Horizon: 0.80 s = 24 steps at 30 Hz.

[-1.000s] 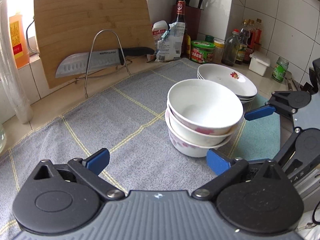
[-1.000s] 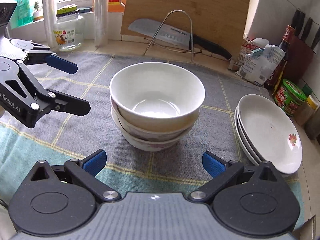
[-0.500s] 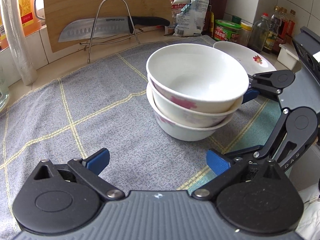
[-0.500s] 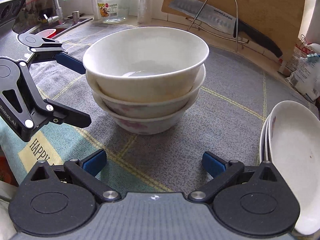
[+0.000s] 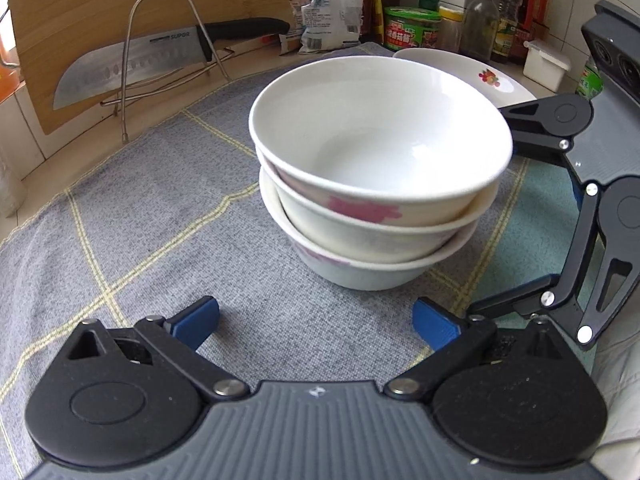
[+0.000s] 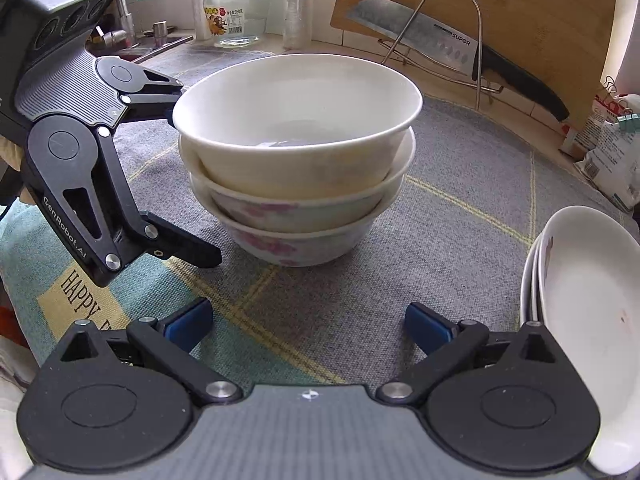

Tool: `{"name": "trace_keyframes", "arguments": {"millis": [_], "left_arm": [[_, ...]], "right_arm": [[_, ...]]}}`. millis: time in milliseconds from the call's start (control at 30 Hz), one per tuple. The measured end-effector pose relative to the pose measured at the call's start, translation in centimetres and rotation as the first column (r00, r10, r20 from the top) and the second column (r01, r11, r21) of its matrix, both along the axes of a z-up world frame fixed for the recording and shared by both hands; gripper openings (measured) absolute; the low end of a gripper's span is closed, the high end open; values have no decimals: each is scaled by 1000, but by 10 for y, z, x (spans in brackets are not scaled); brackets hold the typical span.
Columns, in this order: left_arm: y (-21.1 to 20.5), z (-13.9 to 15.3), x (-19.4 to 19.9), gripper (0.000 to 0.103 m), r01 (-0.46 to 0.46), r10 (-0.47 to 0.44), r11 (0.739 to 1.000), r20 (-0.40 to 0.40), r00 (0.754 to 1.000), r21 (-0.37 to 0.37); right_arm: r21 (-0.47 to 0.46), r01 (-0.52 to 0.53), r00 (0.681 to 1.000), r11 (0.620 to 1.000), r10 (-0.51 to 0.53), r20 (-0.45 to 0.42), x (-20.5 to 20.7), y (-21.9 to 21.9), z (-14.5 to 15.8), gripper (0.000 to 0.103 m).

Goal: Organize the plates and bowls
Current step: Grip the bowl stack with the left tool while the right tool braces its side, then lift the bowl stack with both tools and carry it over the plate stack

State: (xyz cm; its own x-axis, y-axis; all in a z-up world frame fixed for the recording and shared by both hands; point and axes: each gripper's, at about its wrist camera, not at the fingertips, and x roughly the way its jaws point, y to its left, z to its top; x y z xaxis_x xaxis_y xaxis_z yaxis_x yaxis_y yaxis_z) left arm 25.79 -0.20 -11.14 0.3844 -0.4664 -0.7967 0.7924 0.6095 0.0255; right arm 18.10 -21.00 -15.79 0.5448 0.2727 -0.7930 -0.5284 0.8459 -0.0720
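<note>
Both hand-held grippers, left (image 5: 316,318) and right (image 6: 308,322), are spread wide and empty, flanking the stack of three bowls (image 5: 378,176) on the grey checked cloth (image 5: 132,216) covering the table. Bowls look nested already, and the stack of plates (image 6: 588,320) sits near them to the right, so little seems left beyond perhaps moving a pile. Compared with a second ago, both have closed in on the bowls, which now loom larger.
</note>
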Motion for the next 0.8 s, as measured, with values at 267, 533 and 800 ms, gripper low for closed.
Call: {"name": "trace_keyframes", "arguments": {"millis": [267,533,800], "left_arm": [[2,-2,13,102,188,-187,982,21,982,-29],[-2,2,23,98,315,-315,949,4,949,-20],[-5,7,28,86,405,-406,914,13,914,9]], "right_arm": [[-8,30,999,1000,-30,-14,4,4,1,103],[-73,-8,1000,997,6,-24,17,14,5,103],[-100,-151,988,984,151,0,32,16,20,103]]}}
